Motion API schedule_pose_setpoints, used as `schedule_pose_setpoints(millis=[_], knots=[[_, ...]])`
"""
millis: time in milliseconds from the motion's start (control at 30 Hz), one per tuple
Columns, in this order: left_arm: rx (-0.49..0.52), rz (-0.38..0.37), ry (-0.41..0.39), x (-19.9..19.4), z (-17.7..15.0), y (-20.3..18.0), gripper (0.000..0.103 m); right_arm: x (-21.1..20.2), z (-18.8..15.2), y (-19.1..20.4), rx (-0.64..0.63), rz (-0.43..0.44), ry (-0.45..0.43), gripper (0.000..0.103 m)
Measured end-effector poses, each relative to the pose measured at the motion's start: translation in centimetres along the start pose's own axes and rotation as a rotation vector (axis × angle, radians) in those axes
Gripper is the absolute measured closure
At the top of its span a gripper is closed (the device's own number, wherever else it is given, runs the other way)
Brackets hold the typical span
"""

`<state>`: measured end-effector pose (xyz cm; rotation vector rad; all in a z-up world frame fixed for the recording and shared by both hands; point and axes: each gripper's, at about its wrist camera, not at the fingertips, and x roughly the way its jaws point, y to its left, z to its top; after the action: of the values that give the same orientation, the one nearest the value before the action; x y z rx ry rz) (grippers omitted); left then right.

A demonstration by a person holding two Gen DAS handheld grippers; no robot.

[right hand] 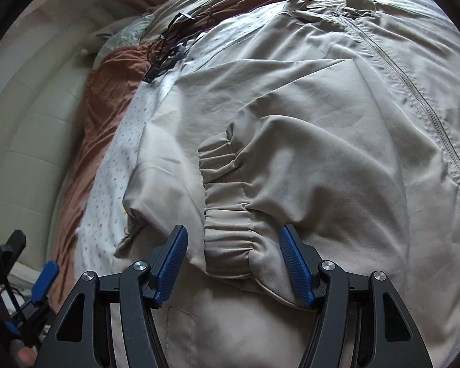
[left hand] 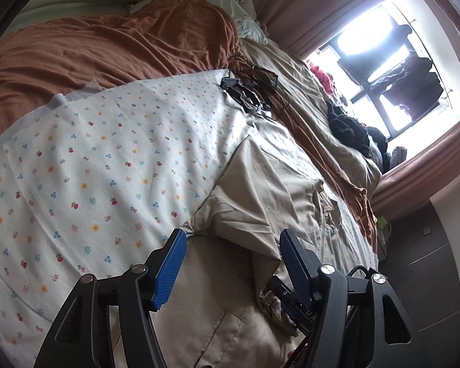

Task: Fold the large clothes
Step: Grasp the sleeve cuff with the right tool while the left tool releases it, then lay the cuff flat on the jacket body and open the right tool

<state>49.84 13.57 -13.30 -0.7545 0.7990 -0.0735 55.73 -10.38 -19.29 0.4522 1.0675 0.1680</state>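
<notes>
A beige zip jacket (right hand: 322,98) lies spread on the bed, one sleeve folded across its body with the gathered elastic cuff (right hand: 227,214) lying flat. My right gripper (right hand: 233,236) is open, its blue pads either side of that cuff and just above it. In the left wrist view the same jacket (left hand: 254,190) lies with a folded corner pointing up. My left gripper (left hand: 233,239) is open over the jacket's edge, holding nothing. The left gripper also shows at the lower left of the right wrist view (right hand: 43,279).
A white floral sheet (left hand: 92,168) lies under the jacket, over a rust-brown blanket (left hand: 122,49). Black glasses and tangled cables (left hand: 251,92) lie on the bed beyond the jacket. Dark clothes (left hand: 349,128) are piled by the bright window (left hand: 383,70). A padded headboard (right hand: 30,122) stands at left.
</notes>
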Motion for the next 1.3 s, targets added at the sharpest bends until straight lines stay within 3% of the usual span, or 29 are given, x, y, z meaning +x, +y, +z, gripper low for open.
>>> schedule_pose_setpoints(millis=[33,67,100,133,167,333,633,900,1033,1100,1167,1233,1300], knots=[[0.001,0.004,0.003,0.2,-0.2,-0.1,0.038,0.2,-0.1,0.0,-0.008,-0.012,0.009,0.045],[0.003,0.011,0.005,0.5,-0.3,-0.1,0.040,0.3,-0.2,-0.2,-0.005,-0.027,0.010,0.057],[0.007,0.023,0.009,0.8,-0.5,-0.1,0.041,0.3,-0.2,-0.4,-0.002,-0.032,0.008,0.060],[0.008,0.032,0.012,1.1,-0.6,-0.1,0.041,0.2,-0.2,-0.7,0.011,0.000,0.014,0.069],[0.007,0.039,0.014,1.3,-0.6,0.0,0.041,0.0,-0.2,-1.2,0.032,0.035,0.020,0.070],[0.002,0.086,0.013,2.0,-1.0,0.0,0.041,-2.5,0.0,-2.6,0.098,0.114,-0.017,0.072],[0.042,0.094,0.044,3.2,-2.1,-1.2,0.041,-8.5,1.6,-6.7,0.207,0.204,-0.134,0.072],[0.035,0.078,0.048,3.1,-1.9,-1.3,0.041,-14.0,2.7,-12.1,0.299,0.162,-0.269,0.073],[0.048,0.082,0.049,3.2,-1.9,-1.3,0.041,-16.4,2.6,-16.7,0.407,0.140,-0.327,0.075],[0.052,0.087,0.052,3.2,-1.9,-1.0,0.041,-17.7,2.8,-18.6,0.453,0.125,-0.360,0.071],[0.052,0.092,0.053,3.2,-1.8,-0.7,0.041,-18.7,2.6,-20.4,0.499,0.142,-0.386,0.043],[0.055,0.105,0.049,3.2,-1.6,-0.5,0.041,-19.1,2.2,-21.3,0.530,0.141,-0.385,0.026],[0.058,0.119,0.044,3.1,-1.4,-0.2,0.041,-18.9,1.9,-21.8,0.536,0.123,-0.358,0.025]])
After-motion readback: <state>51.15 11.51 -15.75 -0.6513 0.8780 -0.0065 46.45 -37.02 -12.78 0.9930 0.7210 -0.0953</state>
